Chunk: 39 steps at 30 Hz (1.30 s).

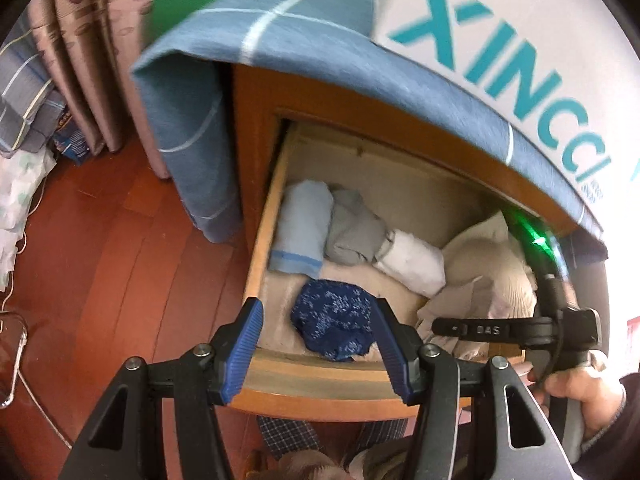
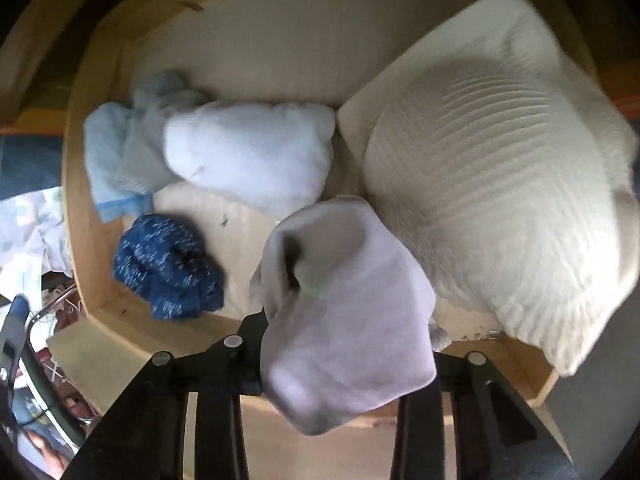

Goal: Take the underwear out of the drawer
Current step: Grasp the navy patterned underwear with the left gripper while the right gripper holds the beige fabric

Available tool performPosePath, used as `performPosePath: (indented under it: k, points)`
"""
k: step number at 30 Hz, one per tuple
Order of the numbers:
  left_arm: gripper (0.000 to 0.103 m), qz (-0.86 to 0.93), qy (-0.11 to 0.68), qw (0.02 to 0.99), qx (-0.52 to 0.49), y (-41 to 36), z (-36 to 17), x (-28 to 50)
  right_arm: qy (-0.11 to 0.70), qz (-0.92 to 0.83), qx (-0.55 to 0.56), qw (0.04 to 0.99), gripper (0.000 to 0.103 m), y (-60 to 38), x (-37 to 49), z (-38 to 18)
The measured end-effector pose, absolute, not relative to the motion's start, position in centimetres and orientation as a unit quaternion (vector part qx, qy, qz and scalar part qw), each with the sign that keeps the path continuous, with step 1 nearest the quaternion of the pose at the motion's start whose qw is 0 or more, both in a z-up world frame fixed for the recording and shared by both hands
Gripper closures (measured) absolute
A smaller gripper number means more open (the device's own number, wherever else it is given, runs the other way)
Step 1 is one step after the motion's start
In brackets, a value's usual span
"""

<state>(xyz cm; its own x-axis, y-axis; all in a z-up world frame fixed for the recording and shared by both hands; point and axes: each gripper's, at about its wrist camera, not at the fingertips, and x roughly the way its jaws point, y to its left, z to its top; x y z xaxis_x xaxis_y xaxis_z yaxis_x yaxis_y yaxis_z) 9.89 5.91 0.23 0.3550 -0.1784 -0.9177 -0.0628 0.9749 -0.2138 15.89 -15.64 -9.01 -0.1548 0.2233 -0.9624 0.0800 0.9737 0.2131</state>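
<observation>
Right claw is clamped on a pale lilac piece of underwear, and I judge it is held up over the front edge of the drawer so that the cloth comes free of the other clothes. Its fingers are hidden under the fabric, but the cloth hangs from between them. Left claw waits with its blue pads apart and empty, just in front of the drawer, probably to keep out of the way. Inside the drawer I see a dark blue speckled bundle near the front, and behind it a light blue roll, a grey roll and a white roll. A cream ribbed knit fills the drawer's right side. A blue checked cloth covers the cabinet top above the drawer
</observation>
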Motion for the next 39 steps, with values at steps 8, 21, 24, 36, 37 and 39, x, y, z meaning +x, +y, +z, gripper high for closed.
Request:
performPosePath:
  k: [8, 21, 24, 36, 37, 39]
  points:
    - [0.046, -0.05, 0.615, 0.78, -0.106, 3.2, -2.1, 11.4, 0.677, 0.05, 0.063, 0.731, 0.072, -15.7, 11.8, -3.6]
    - [0.046, -0.04, 0.716, 0.686, -0.123, 0.8, -7.9, 14.8, 0.621, 0.051, 0.12, 0.773, 0.073, -21.4, 7.4, -1.2]
    - [0.046, -0.022, 0.726, 0.679, -0.111, 0.6, -8.9, 15.4, 0.622, 0.061, 0.129, 0.77, 0.073, -21.5, 7.5, -1.2]
    - [0.044, 0.009, 0.773, 0.626, -0.103, 0.2, -13.0, 17.8, 0.625, 0.074, 0.145, 0.763, 0.073, -21.9, 7.6, -1.5]
    - [0.043, 0.009, 0.776, 0.622, -0.101, 0.0, -13.3, 18.0, 0.625, 0.073, 0.146, 0.764, 0.073, -21.9, 7.6, -1.5]
    - [0.042, 0.01, 0.781, 0.617, -0.093, -0.3, -13.8, 18.3, 0.625, 0.073, 0.146, 0.763, 0.073, -21.9, 7.5, -1.4]
